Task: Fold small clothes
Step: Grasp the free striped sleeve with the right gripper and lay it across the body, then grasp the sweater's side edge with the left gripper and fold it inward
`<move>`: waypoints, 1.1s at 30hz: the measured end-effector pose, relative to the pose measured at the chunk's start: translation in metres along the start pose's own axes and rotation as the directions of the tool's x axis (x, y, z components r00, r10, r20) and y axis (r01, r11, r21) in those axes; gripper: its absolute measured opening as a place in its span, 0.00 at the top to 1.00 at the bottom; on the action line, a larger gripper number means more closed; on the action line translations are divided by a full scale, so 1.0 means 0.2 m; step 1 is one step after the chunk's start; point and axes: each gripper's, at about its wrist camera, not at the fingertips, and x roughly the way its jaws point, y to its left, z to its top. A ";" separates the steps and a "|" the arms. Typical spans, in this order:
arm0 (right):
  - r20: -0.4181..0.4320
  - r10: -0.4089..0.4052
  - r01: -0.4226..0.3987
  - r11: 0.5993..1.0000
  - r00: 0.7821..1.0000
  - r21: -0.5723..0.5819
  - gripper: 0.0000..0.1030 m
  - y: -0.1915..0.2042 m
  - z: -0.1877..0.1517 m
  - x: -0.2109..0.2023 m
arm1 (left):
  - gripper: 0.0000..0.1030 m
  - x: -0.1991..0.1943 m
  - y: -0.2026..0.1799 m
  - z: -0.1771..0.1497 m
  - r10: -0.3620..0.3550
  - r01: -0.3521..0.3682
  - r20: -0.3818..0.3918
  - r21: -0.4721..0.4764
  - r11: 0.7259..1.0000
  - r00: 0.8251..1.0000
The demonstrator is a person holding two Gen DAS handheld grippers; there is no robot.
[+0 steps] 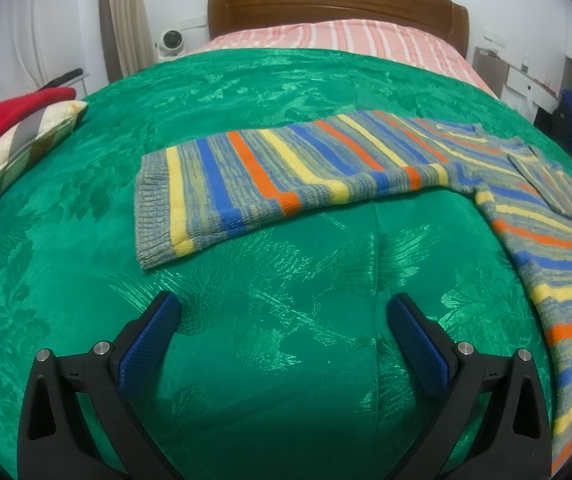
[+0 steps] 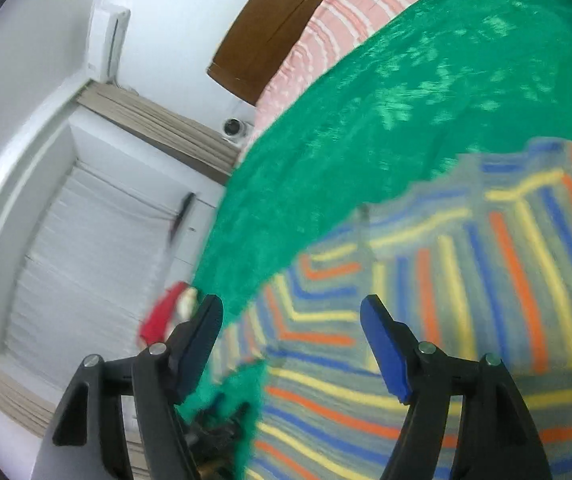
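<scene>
Two wrist views show one bed. Left wrist view, from left to right: a red garment [image 1: 10, 114] lies on a patterned pillow [image 1: 18, 152] at the bed's left edge; the green bedspread [image 1: 246, 96] covers most of the mattress, with a pink striped sheet [image 1: 337, 38] and wooden headboard [image 1: 325, 4] beyond. The striped sweater [image 1: 270, 176] lies flat on the bedspread, one sleeve stretched toward the left, its body running off to the right. The left claw [image 1: 284, 316] hovers over bare bedspread just short of the sleeve, jaws wide apart, holding nothing. Right wrist view, tilted and blurred: window blinds [image 2: 86, 248] at left, then the bedspread [image 2: 405, 120], then the sweater [image 2: 465, 280] at right. The right claw [image 2: 291, 312] stands open above the sweater's edge, nothing between its pads.
</scene>
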 end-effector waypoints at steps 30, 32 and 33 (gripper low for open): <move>0.275 -0.605 0.655 0.740 0.747 -0.153 0.16 -0.67 -0.74 -0.88 | 0.00 -0.01 -0.03 0.00 0.024 -0.024 -0.001 0.016 1.000 1.000; 0.280 -0.607 0.659 0.736 0.744 -0.155 0.15 -0.67 -0.74 -0.87 | 0.00 -0.01 -0.01 0.00 0.008 -0.008 -0.007 0.004 1.000 1.000; 0.281 -0.608 0.660 0.734 0.743 -0.157 0.15 -0.67 -0.74 -0.87 | 0.00 -0.01 -0.01 0.01 0.002 -0.002 -0.011 -0.001 1.000 1.000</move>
